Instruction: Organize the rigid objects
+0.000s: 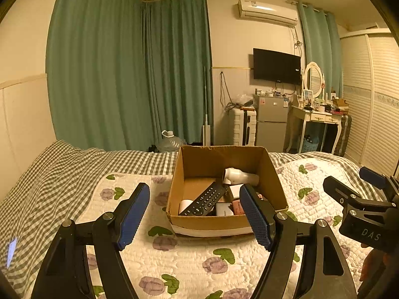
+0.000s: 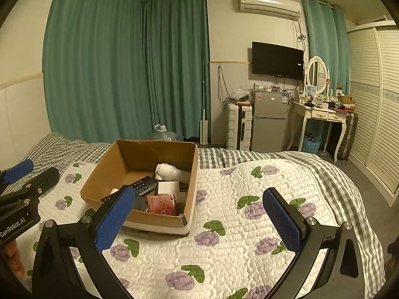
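An open cardboard box (image 1: 219, 224) sits on the flowered quilt (image 1: 174, 261). In it lie a black remote (image 1: 204, 200), a white bottle (image 1: 239, 175), a white charger (image 1: 223, 209) and a pink case (image 1: 238, 205). My left gripper (image 1: 197, 209) is open and empty, just in front of the box. The right wrist view shows the box (image 2: 159, 220) at centre left with the remote (image 2: 141, 186), the bottle (image 2: 172, 172) and a red patterned case (image 2: 162, 204). My right gripper (image 2: 199, 216) is open and empty, to the right of the box.
The bed has a grey checked sheet (image 1: 49, 179) under the quilt. Beyond it stand green curtains (image 1: 124, 74), a water jug (image 1: 172, 140), a white suitcase (image 1: 243, 127), a small fridge (image 1: 271, 122) and a dressing table (image 1: 316, 119). A louvred wardrobe (image 2: 374, 112) is at right.
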Demonstrator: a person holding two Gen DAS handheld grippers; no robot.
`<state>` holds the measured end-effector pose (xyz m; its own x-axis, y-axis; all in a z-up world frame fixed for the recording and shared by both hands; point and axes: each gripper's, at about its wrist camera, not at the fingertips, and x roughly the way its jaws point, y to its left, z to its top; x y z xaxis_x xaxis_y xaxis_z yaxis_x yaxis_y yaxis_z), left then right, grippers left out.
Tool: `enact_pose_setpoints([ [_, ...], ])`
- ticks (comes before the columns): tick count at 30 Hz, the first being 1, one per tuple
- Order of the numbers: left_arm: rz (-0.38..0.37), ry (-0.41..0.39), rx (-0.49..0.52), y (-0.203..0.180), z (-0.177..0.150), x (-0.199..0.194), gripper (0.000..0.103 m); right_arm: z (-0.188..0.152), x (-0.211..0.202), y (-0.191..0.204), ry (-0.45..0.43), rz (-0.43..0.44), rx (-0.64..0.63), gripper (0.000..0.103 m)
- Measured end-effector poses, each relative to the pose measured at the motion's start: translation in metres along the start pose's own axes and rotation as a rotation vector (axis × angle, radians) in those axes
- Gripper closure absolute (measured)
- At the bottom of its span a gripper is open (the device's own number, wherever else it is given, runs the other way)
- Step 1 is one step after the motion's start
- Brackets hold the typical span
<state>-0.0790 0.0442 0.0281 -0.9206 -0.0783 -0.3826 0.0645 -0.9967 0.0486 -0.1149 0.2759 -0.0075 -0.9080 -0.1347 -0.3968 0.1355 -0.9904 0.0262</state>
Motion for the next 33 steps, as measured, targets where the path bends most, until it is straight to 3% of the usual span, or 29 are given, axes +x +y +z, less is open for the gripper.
enact_pose_setpoints([
  [33, 0.009, 0.013, 0.002, -0.0042, -0.0025, -0.0015, 0.026, -0.0035, 0.0031, 0.0015, 0.01, -0.004, -0.015, 0.0],
])
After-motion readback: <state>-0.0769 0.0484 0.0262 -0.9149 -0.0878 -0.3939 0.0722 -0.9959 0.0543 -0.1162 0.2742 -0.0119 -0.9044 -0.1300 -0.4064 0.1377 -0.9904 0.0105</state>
